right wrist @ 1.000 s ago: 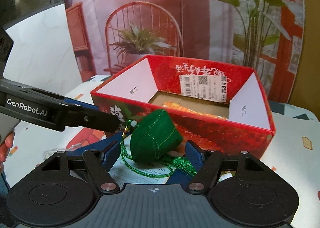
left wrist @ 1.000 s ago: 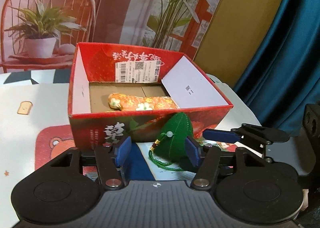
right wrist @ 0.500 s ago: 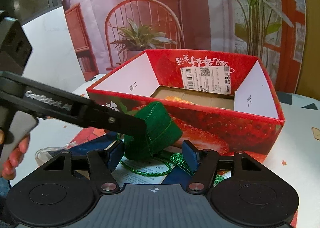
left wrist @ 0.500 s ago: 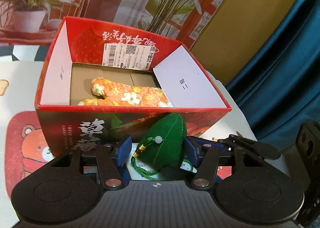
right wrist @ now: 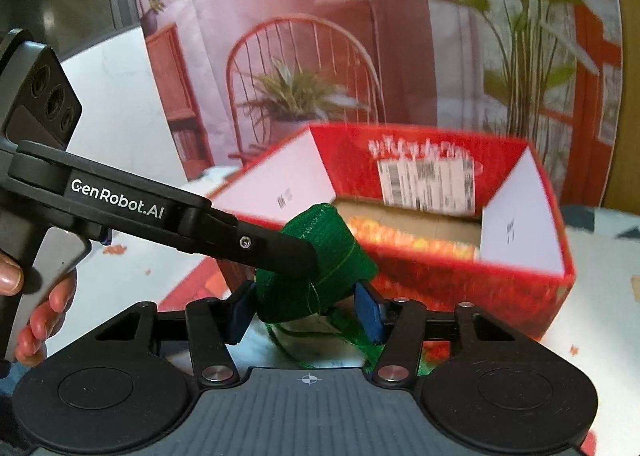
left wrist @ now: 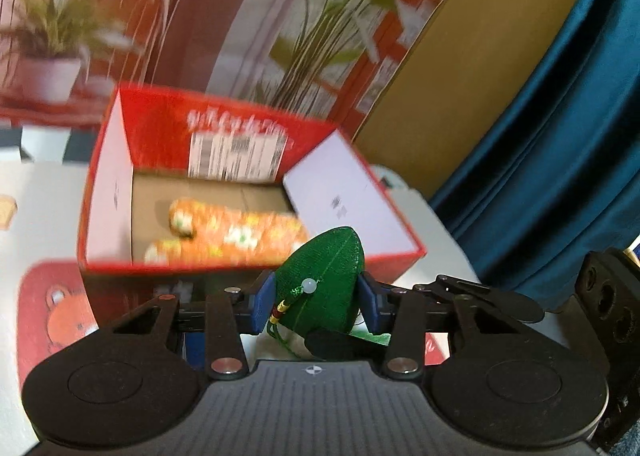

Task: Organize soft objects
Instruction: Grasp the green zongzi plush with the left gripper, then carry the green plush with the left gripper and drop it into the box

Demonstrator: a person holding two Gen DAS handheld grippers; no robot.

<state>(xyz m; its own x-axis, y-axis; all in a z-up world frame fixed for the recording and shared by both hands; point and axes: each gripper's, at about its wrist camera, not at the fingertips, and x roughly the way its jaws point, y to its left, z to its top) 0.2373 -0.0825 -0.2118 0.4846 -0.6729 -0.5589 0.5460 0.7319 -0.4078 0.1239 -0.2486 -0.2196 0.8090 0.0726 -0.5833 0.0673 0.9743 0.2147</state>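
Just before the open red cardboard box (left wrist: 248,268): green stitched fabric pouch (left wrist: 326,280), earlier loose between wide jaws, now squeezed by left gripper (left wrist: 316,302) and right gripper (right wrist: 306,308), both closing. Ready for lifting in, probably.

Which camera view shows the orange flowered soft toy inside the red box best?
The left wrist view. It looks down into the red box, so most of the orange flowered soft toy shows on the cardboard floor, though blurred. In the right wrist view, the near wall hides all but a thin orange strip.
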